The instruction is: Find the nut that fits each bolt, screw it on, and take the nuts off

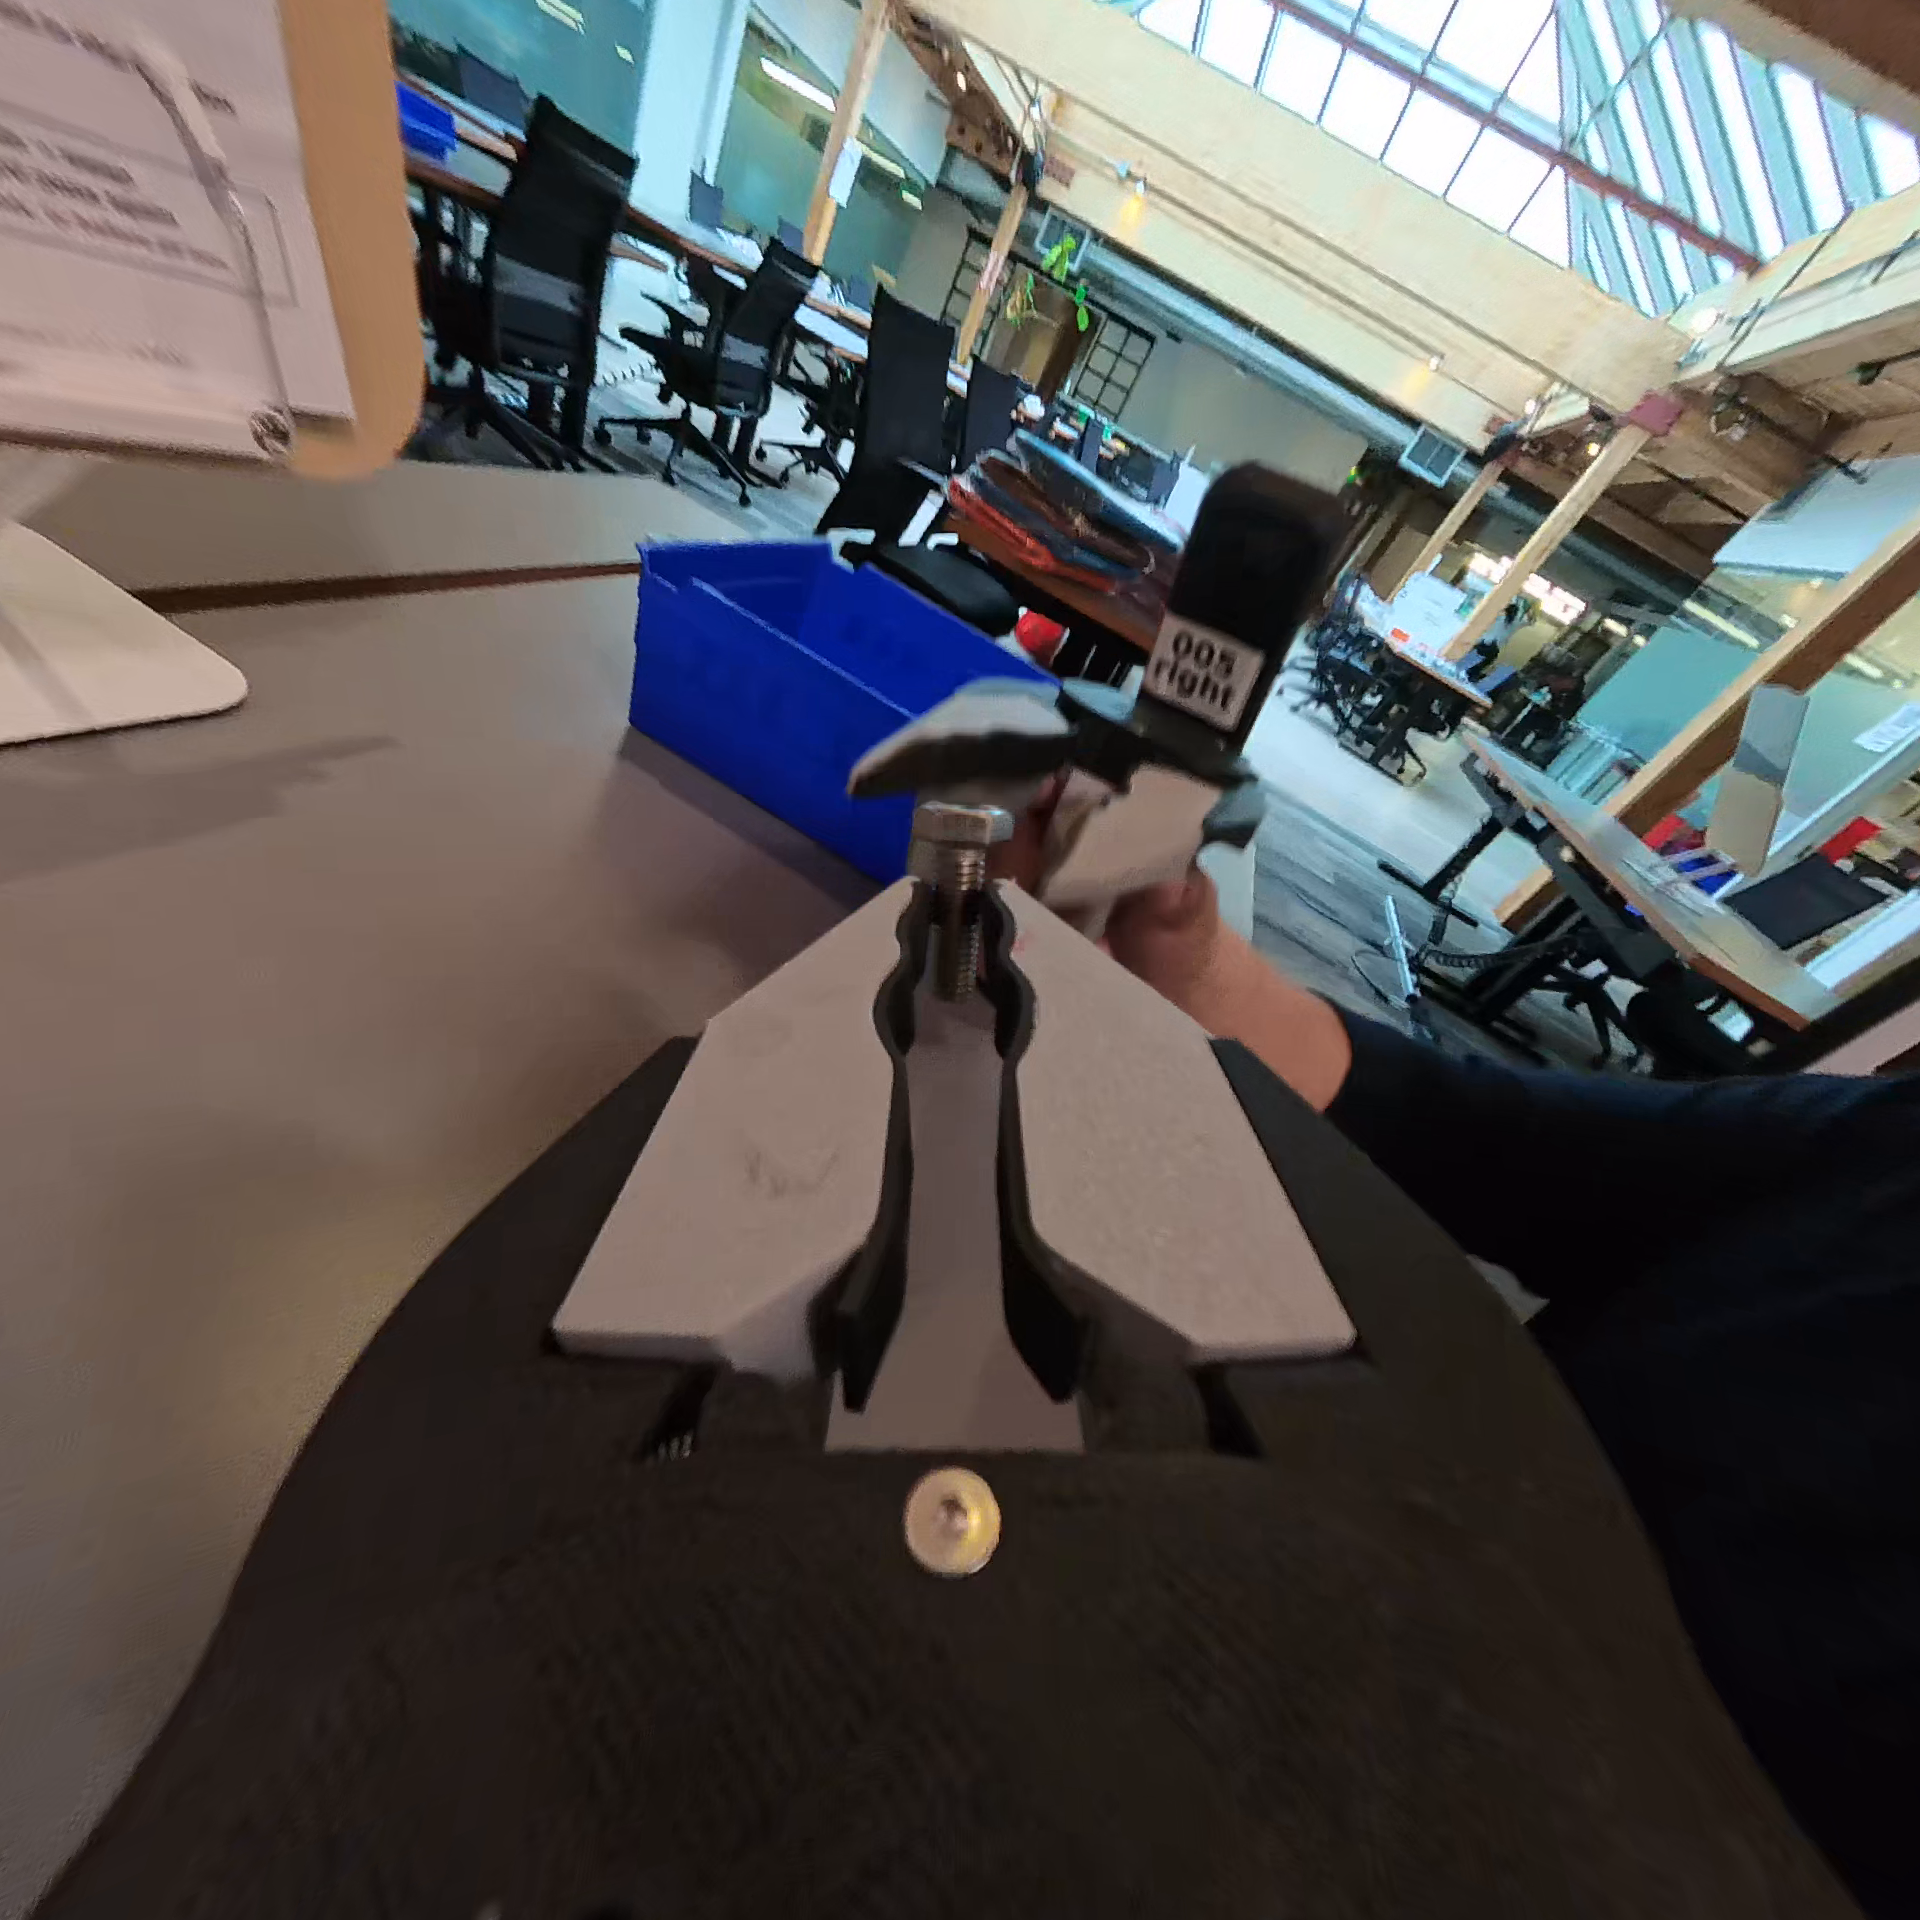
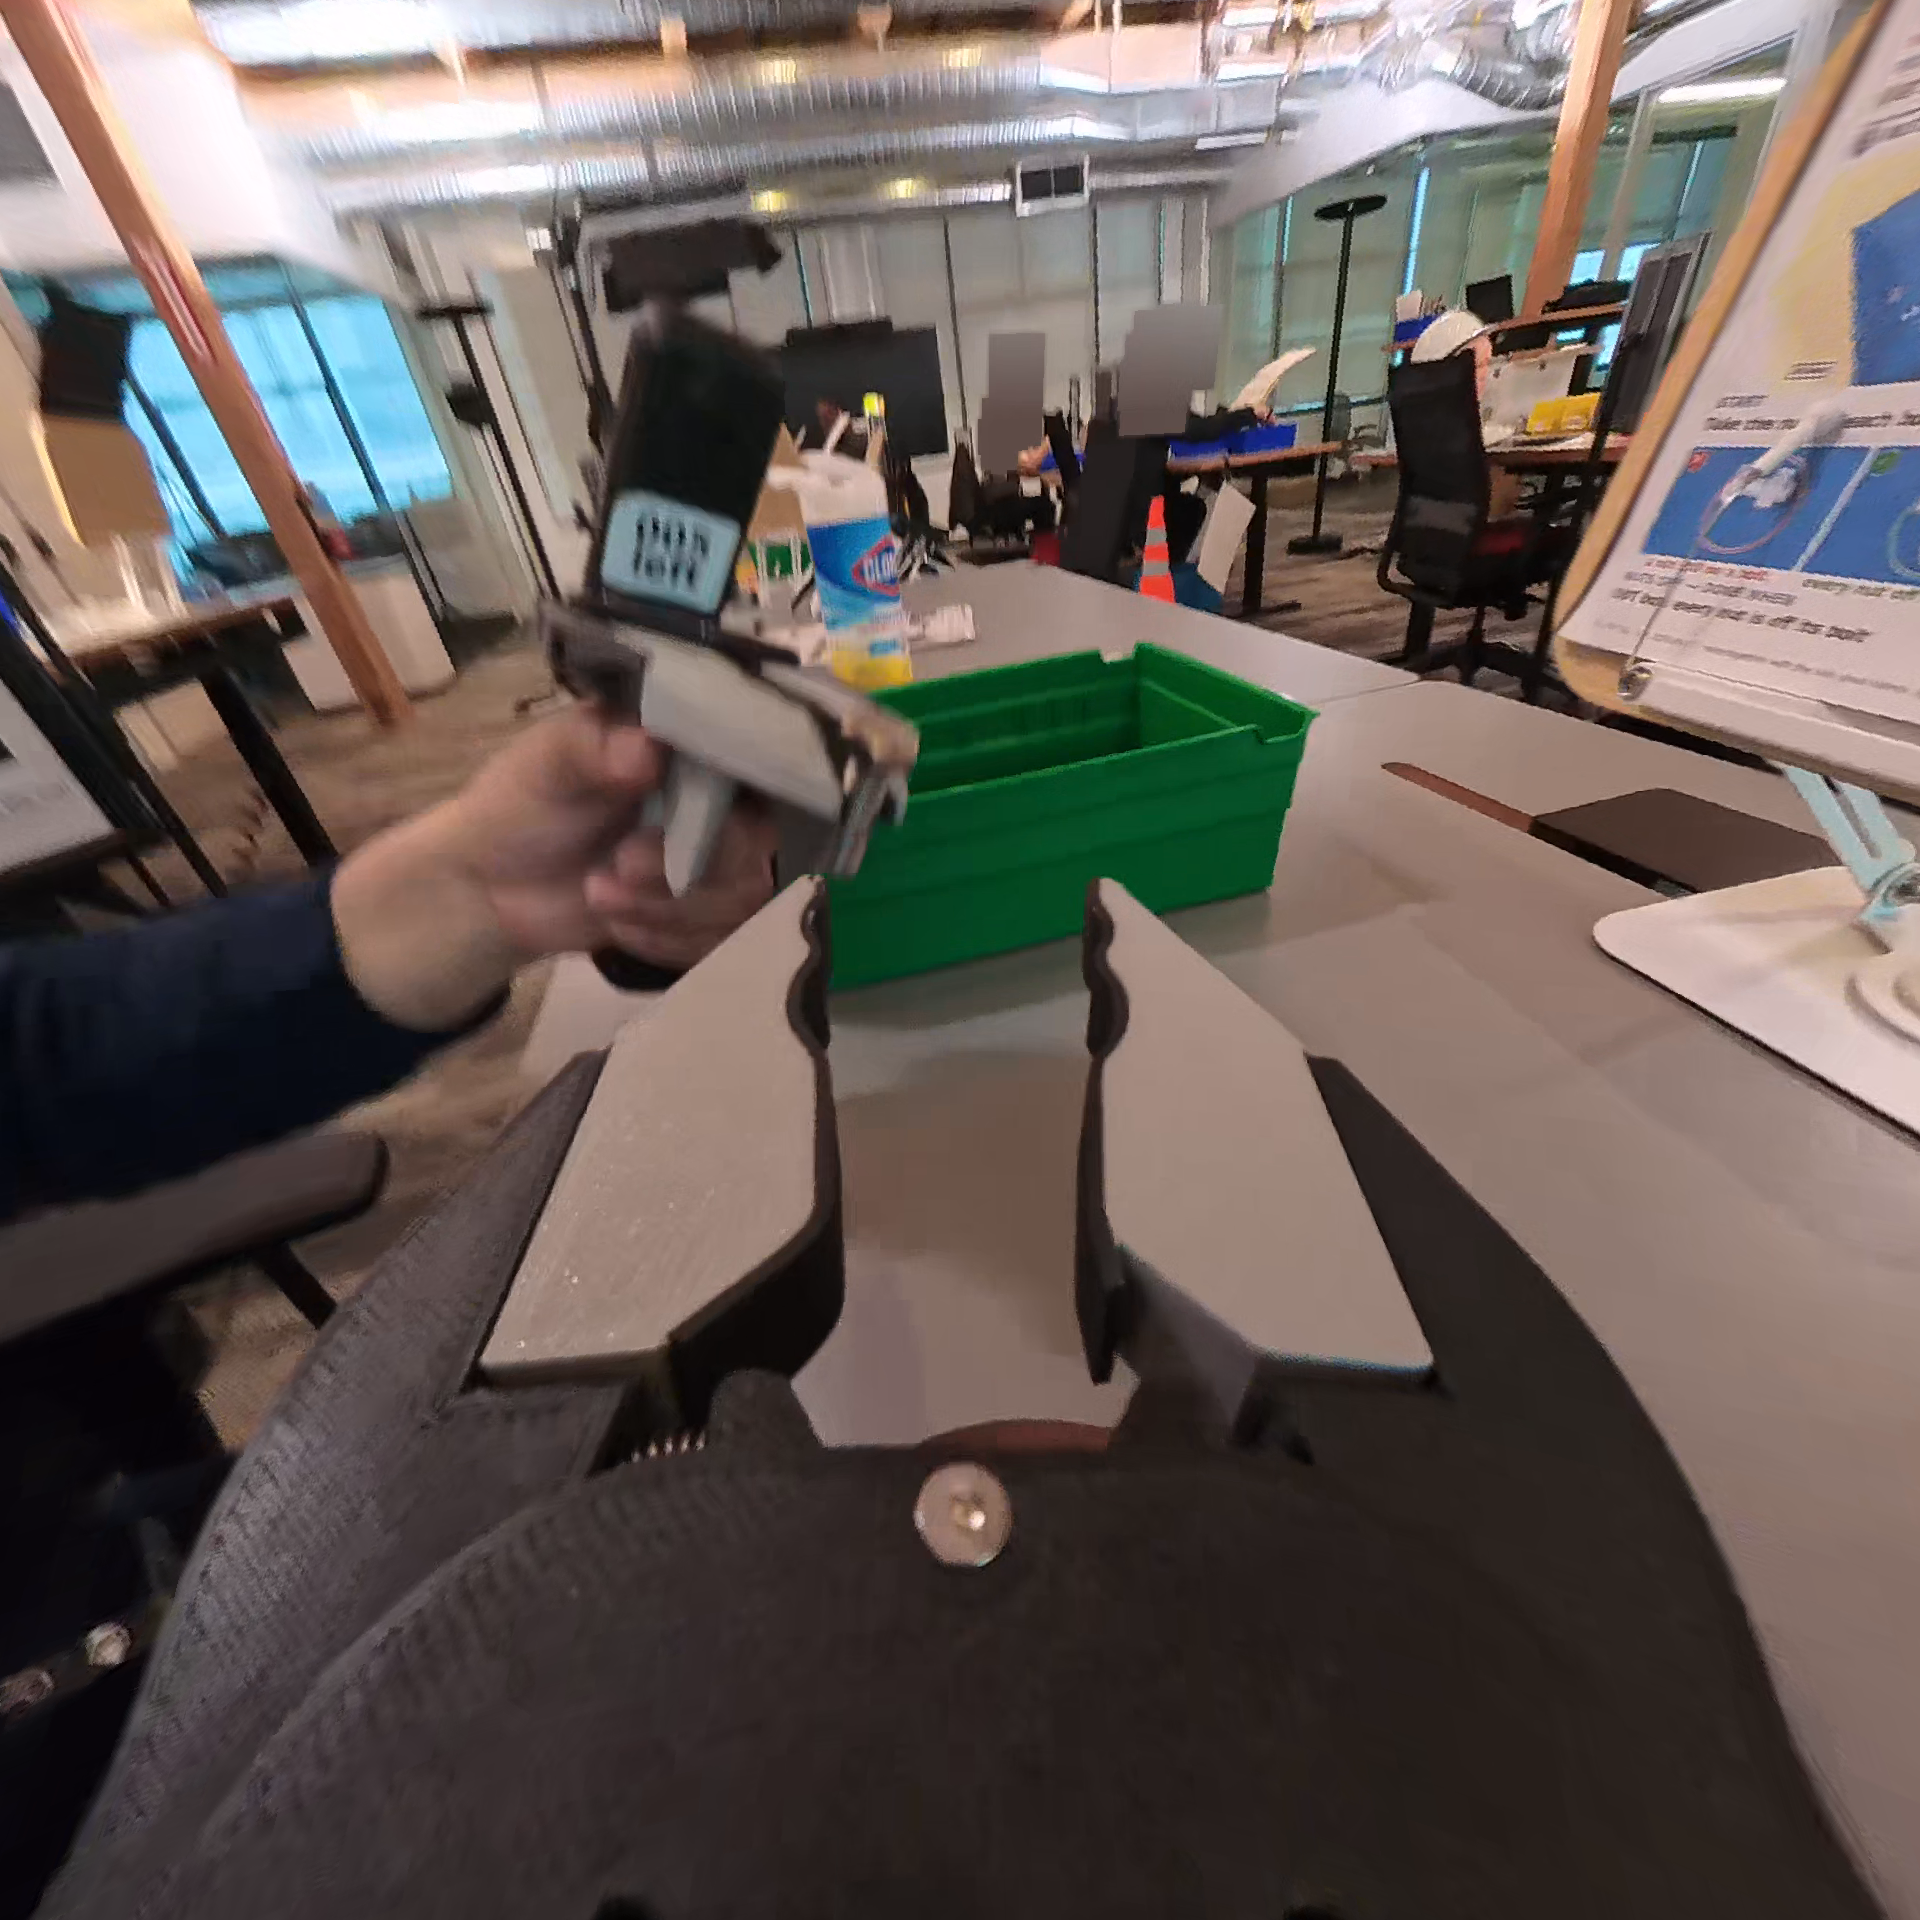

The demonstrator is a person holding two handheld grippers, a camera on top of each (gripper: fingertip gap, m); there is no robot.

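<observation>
While L gripper [image 1: 954,940] grips bolt [image 1: 958,894], blue bin [image 1: 769,707], green bin [image 2: 1070,821].

bolt [image 1: 957,914] shank half-hidden, left tool [image 2: 868,774] motion-blurred

Left wrist view faces right across grey table [image 1: 312,935], right wrist view faces left, each close behind its fingers.
</observation>
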